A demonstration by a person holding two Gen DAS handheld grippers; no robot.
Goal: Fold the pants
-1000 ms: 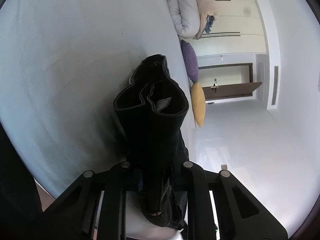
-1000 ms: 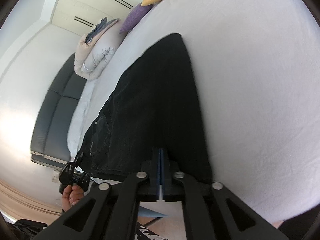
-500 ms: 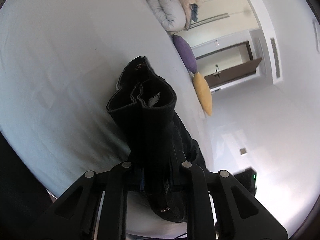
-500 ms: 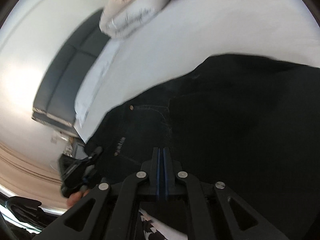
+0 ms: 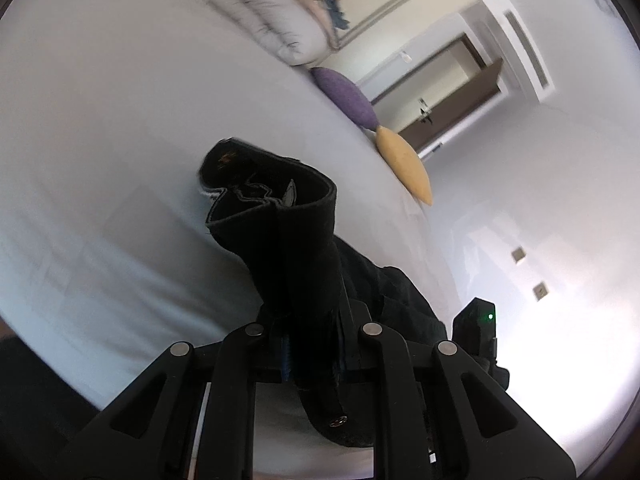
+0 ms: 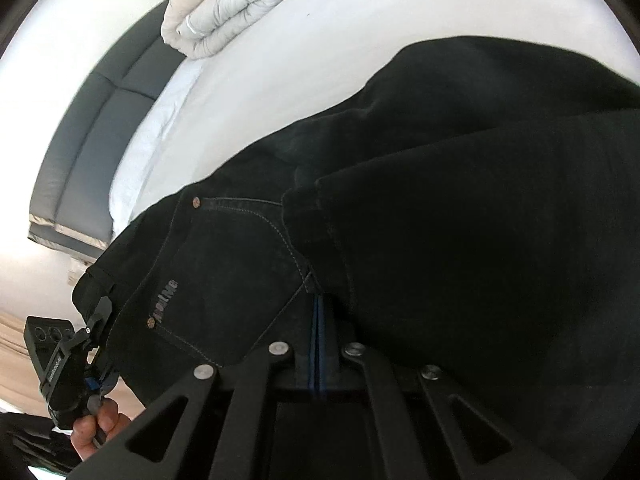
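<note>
The left tool (image 5: 310, 344) is staying clenched on the black pants (image 5: 288, 240), carrying the waistband further over the bed (image 5: 100, 120). The right tool (image 6: 318, 344), fingers pressed together, is now sitting against the pants, which are filling more of its view.

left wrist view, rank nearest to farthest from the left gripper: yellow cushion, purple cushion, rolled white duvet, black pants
1. Black pants: clamped in the left gripper itself.
2. Yellow cushion: up and right, at the bed's edge.
3. Purple cushion: just beyond the yellow one, along the same edge.
4. Rolled white duvet: farthest, at the top of the view.
</note>
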